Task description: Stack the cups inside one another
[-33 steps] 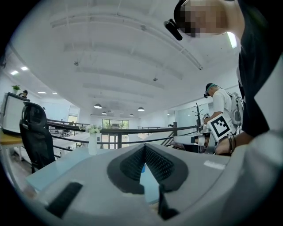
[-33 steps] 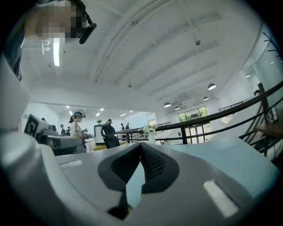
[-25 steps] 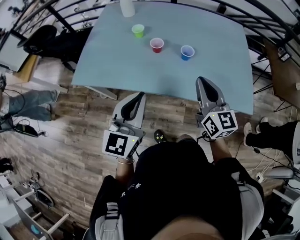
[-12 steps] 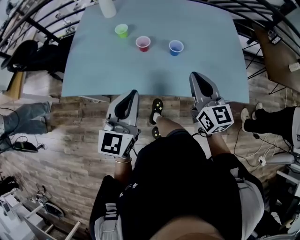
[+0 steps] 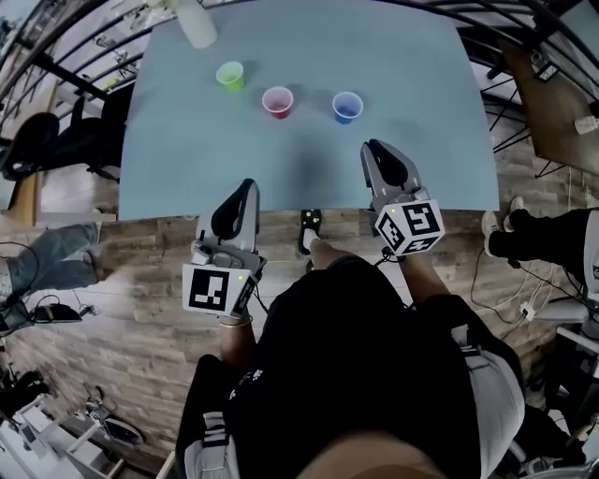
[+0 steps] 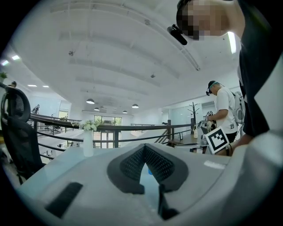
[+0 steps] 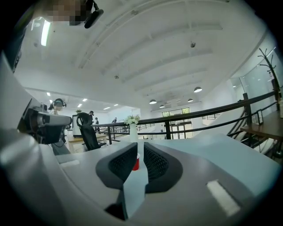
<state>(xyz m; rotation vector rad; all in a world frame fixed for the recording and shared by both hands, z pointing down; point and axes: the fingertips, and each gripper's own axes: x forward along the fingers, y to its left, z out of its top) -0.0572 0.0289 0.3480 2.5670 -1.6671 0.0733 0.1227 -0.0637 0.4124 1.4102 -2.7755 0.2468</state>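
Ahead of my right hand-held gripper (image 5: 374, 150), whose empty jaws have just been opening, the blue cup (image 5: 347, 107) stands nearest; the left hand-held gripper (image 5: 247, 185) is clenched.

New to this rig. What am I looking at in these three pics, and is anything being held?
No robot: a person holds a hand-held gripper in each hand. The top-down picture comes from a camera on their head. It shows the left hand-held gripper and the right hand-held gripper over the near edge of a pale blue table. The other two pictures come from cameras riding on each one, looking along its jaws. On the table stand a green cup, a red cup and a blue cup, apart in a row, plus a white vase at the far edge. Nothing is held: the left jaws meet at their tips, and the right jaws have just been opening a crack, with nothing between them.
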